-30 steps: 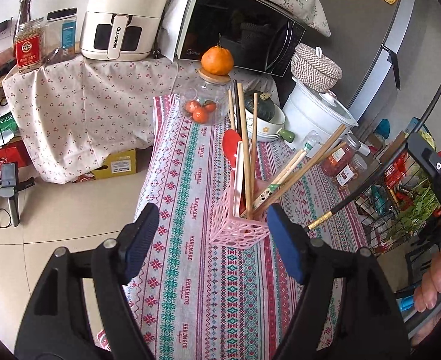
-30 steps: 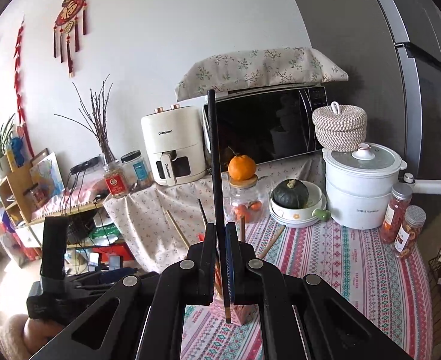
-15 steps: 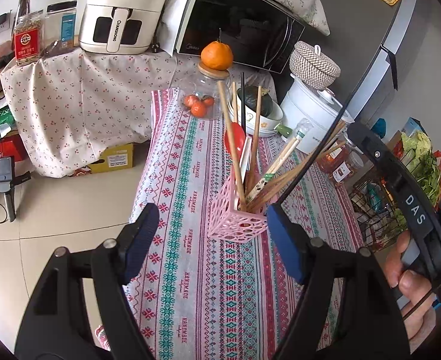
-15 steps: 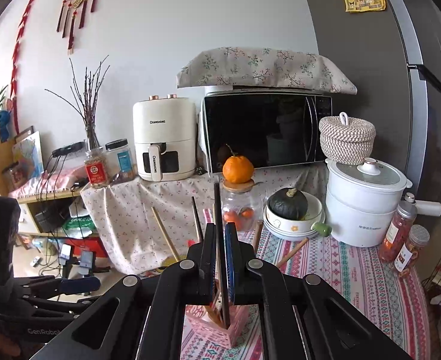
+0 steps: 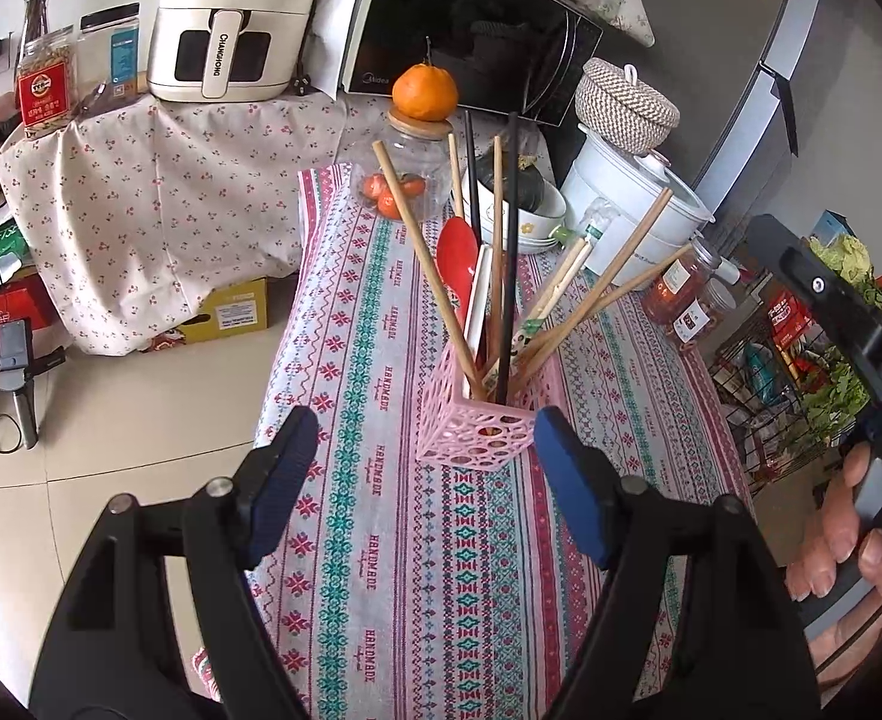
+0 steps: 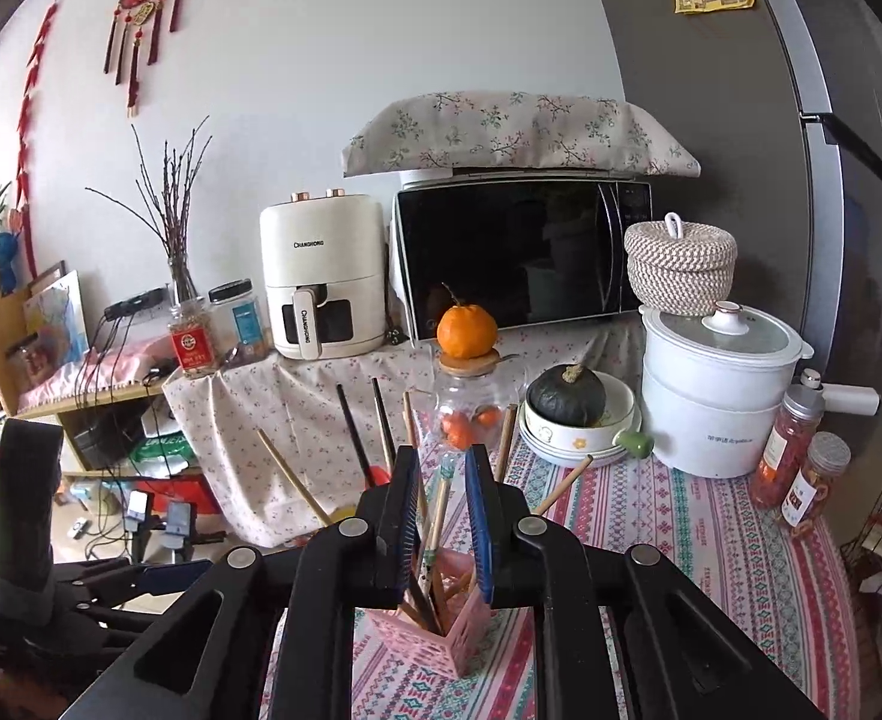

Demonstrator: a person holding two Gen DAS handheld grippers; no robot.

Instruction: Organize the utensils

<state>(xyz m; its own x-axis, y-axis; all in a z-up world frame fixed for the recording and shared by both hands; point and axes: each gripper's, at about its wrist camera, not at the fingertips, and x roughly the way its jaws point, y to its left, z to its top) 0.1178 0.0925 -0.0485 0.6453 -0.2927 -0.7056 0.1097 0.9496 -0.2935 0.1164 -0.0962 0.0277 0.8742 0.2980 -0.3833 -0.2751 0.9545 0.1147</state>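
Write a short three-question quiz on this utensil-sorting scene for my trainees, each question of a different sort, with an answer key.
1. True or false: the black chopstick stands inside the pink holder.
2. What sits on the lid of the glass jar? A) an orange B) a spoon C) a cup
3. Fill in: the red spoon stands in the ____ holder.

Key
1. True. It stands among the wooden chopsticks; the right gripper is opening and its pads press on nothing.
2. A, the orange.
3. Pink. The left gripper is open in front of it.
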